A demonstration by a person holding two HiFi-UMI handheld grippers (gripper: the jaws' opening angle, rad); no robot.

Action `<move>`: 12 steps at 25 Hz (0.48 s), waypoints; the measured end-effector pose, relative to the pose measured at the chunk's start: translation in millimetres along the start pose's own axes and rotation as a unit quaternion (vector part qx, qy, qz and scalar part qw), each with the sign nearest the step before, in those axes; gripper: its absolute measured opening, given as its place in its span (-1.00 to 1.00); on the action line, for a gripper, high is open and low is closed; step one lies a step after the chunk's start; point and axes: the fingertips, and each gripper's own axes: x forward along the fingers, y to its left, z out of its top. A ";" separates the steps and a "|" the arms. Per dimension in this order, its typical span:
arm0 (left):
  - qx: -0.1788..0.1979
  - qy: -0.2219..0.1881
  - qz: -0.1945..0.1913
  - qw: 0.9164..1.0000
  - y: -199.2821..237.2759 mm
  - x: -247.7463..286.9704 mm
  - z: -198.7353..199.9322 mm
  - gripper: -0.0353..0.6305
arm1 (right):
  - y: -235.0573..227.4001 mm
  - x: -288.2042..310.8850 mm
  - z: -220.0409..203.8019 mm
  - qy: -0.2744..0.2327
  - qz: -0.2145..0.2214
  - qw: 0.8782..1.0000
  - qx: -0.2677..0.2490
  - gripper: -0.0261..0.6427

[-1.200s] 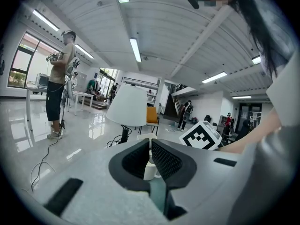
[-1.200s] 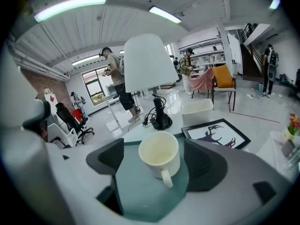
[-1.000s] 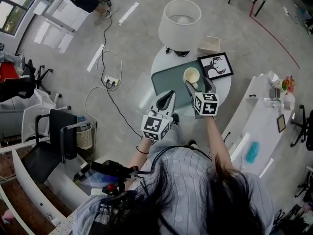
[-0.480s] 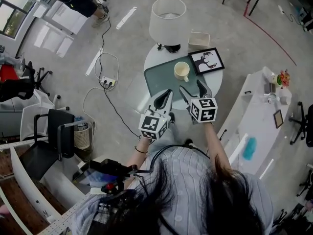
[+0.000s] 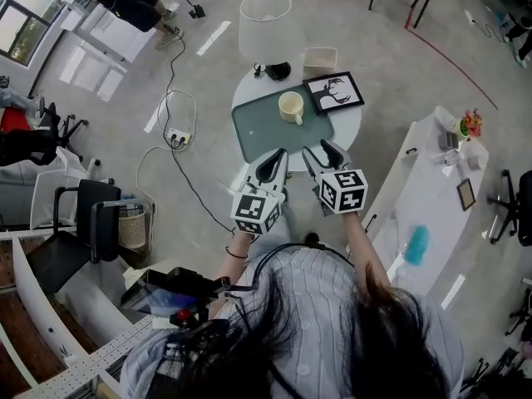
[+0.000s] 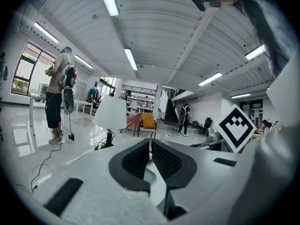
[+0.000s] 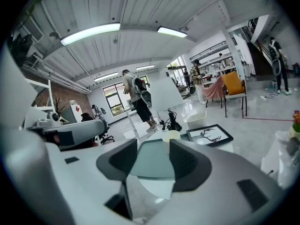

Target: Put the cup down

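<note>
The cup (image 5: 291, 106) stands upright on the green mat (image 5: 262, 127) of the round table (image 5: 347, 127), near the mat's far right corner and close to the framed picture (image 5: 333, 91). No tongs touch it, so I judge that the putting down is done.

The left tongs (image 5: 277, 158) are narrow, the pads almost together with nothing between them. The right tongs (image 5: 321, 152) are closing, and between their pads there is only air; the cup shows beyond them, well apart. Both tongs hang over the near edge of the table.

What can go wrong now is mostly a careless movement. The right tongs point toward the cup, so a push forward can hit it from the side. The cup is light and tall enough to tip, and it can then slide against the framed picture or roll off the mat.

The lamp (image 5: 264, 23) stands at the far side of the small table. A knock on the table's edge can shake it together with the cup.
</note>
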 end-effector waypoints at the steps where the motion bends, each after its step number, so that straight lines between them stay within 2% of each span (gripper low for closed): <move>1: 0.002 -0.001 0.000 1.000 -7.1 -2.9 -0.9 -0.84 | 0.9 -7.3 -2.2 -0.001 0.003 1.000 0.002 -0.25; 12: 0.015 -0.016 0.020 1.000 -74.8 -40.4 -12.1 -0.84 | 16.5 -81.5 -21.8 -0.018 0.039 0.999 0.002 -0.34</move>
